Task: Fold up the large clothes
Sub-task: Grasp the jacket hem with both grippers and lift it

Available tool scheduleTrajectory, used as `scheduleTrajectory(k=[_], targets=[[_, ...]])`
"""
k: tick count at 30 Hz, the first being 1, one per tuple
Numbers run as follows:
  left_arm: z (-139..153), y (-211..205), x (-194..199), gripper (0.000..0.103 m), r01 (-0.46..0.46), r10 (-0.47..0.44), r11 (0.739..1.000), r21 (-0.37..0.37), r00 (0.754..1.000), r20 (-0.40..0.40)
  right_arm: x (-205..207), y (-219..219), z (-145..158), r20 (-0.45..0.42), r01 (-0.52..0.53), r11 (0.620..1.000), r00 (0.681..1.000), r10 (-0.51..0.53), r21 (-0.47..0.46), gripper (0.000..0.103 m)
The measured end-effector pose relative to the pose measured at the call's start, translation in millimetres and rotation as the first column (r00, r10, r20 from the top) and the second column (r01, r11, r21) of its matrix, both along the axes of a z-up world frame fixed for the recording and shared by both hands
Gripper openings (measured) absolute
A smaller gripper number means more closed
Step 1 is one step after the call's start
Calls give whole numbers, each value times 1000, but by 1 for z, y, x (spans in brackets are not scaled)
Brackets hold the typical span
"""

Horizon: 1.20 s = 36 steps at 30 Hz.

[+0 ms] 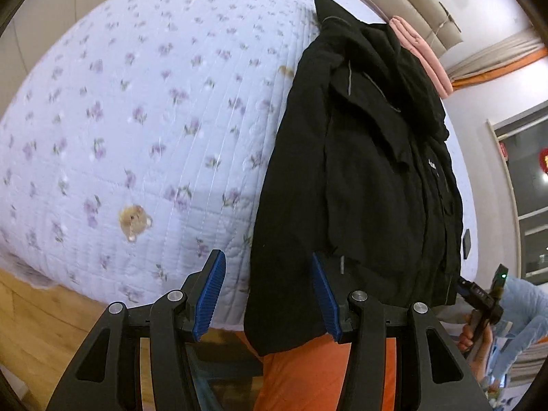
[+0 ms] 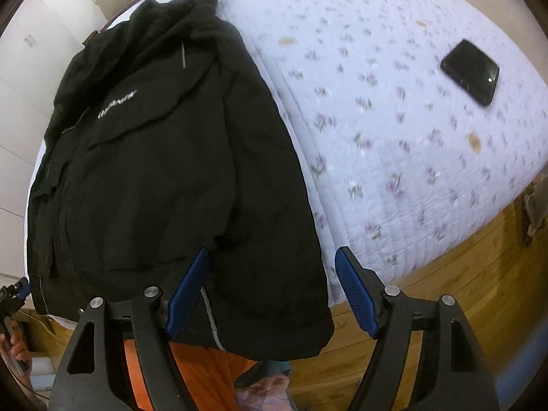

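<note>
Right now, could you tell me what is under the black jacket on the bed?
The black zip-up jacket lies on the pale floral quilted bedspread, its hem hanging over the wooden bed edge above something orange. Whatever else the jacket covers cannot be seen.

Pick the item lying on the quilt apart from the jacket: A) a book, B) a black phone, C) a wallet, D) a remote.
B: in the right wrist view a black phone lies flat on the floral quilt, well clear of the jacket.
</note>
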State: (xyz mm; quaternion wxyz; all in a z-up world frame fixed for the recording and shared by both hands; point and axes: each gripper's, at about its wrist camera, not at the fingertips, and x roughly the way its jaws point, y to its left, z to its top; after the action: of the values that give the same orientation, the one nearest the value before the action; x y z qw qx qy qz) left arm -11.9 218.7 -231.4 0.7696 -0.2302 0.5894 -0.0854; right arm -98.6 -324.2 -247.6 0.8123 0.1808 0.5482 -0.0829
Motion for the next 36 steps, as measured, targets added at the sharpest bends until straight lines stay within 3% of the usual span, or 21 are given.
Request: scheduleTrajectory(k=[4,8,12,15,21,24,26,27,28,29,30,33,36], targets=[[-21,-9,2,53,25,-29,996,-88,999,-43,-1,-3,-9,1,-8,999,1000,8,41,78],[-21,-18,-1,53,42,-46,992,-117,998,-32,-4,-6,-15,-4,-13,996,1000,13,89,78],[-6,-35,-9,50,108,-107,988,-107,994,21,-12,-2,-12,9,-67,992,998,66,111,57],[3,-46,-10,48,137,-134,986,-99,990,44,-19,5,-7,2,-107,991,994,107,81,57],[-14,-52,-7,51,132,-133,990,-41,991,-29,-20,1,-22,-36,-56,991,997,61,125,63],[-21,-46,-11,52,108,-111,991,-73,993,-44,-23,3,-26,-34,-49,990,998,54,136,65],[-21,-42,-15,49,87,-90,993,-85,995,-36,-24,5,-25,-36,-55,991,998,59,119,54],[-19,-43,-15,42,84,-86,994,-75,996,-30,-26,7,-21,-22,-63,992,998,66,112,46],[-16,-46,-16,22,91,-92,994,-54,996,-18,-25,13,-16,-14,-70,994,997,72,88,34],[-13,-47,-16,11,94,-95,994,-48,995,-9,-25,16,-11,-16,-76,995,997,77,58,29],[-8,-48,-17,10,94,-94,994,-53,996,9,-24,20,-6,-16,-84,996,996,84,27,18],[13,-54,-18,9,101,-99,995,-26,993,68,-24,28,18,16,-88,996,996,88,-24,14],[41,-52,-14,8,72,-64,996,-58,990,126,-24,29,41,60,-68,997,996,70,-38,12]])
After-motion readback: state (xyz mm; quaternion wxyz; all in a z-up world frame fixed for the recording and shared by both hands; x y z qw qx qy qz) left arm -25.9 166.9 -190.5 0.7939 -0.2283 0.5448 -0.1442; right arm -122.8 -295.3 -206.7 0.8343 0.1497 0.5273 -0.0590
